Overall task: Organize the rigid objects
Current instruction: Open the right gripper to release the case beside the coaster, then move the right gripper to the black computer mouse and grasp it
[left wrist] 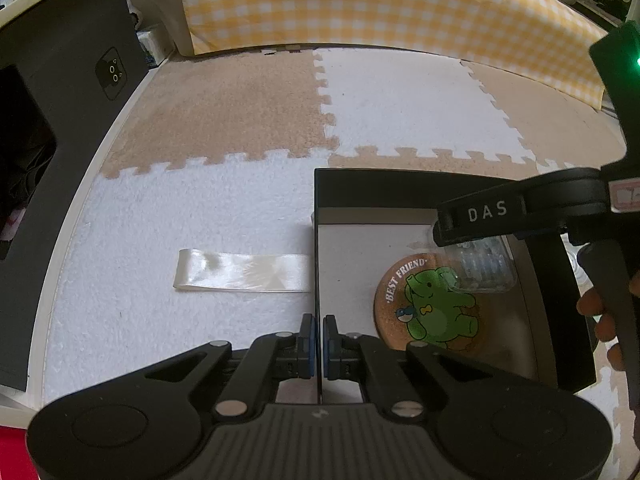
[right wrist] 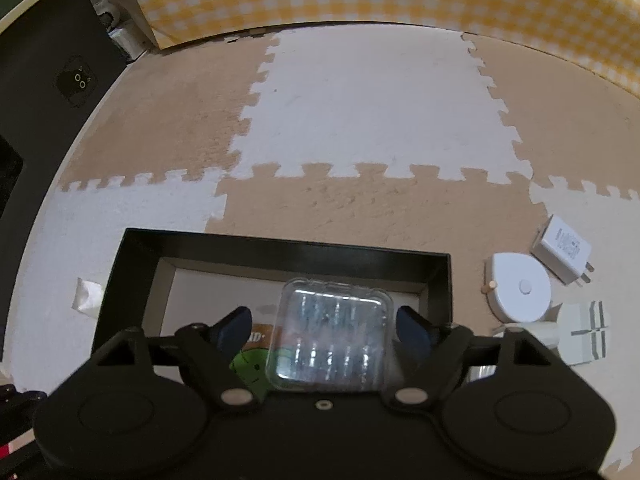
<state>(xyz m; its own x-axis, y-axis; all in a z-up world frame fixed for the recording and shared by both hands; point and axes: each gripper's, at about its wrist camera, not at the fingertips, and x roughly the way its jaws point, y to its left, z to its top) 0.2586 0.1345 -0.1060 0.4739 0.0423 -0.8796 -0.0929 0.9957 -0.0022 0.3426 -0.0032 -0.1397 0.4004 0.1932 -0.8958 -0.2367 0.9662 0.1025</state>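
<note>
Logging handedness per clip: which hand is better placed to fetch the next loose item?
Right. Its tongs stand open over the clear plastic case, beside the white round gadget; the left tongs clamp the black box's wall.

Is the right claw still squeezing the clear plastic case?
Apart. The right wrist view shows the right claw open, a gap between each pad and the clear plastic case.

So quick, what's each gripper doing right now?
Left gripper: closed, pinching the black box's wall.
Right gripper: open, the clear plastic case between its fingers, not squeezed.
</note>
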